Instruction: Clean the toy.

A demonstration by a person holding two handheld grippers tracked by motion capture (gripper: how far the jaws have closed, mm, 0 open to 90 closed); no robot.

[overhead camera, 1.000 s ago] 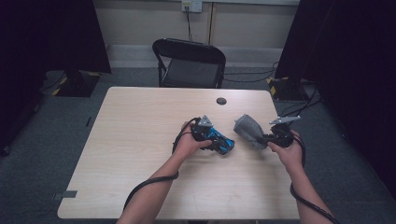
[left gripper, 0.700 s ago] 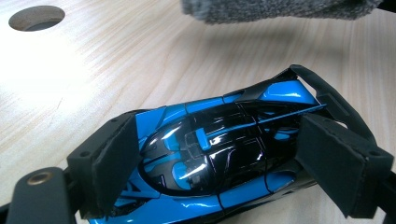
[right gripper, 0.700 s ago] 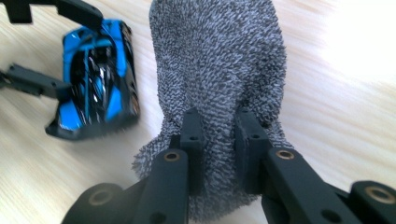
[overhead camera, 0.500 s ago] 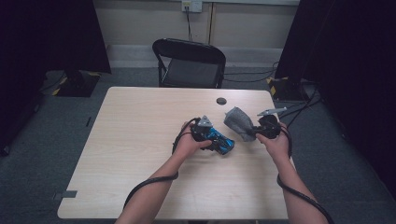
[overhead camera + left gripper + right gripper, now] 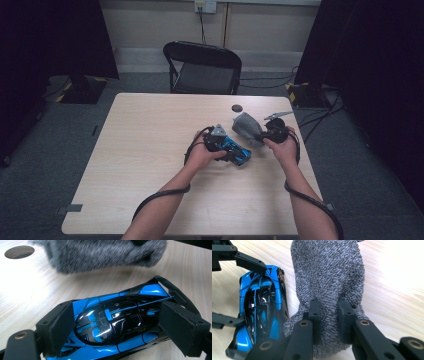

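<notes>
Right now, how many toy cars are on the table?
1. The blue and black toy car sits near the table's middle, between the left gripper's jaws, right beside the grey cloth pinched by the right gripper.

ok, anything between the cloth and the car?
Nothing visible. The grey cloth, pinched in the right gripper, hangs right beside the blue car, which the left gripper clamps; bare table around them.

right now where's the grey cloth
In the high view the grey cloth hangs pinched in the right hand-held gripper, right of centre on the table, beside the blue toy car.
</notes>
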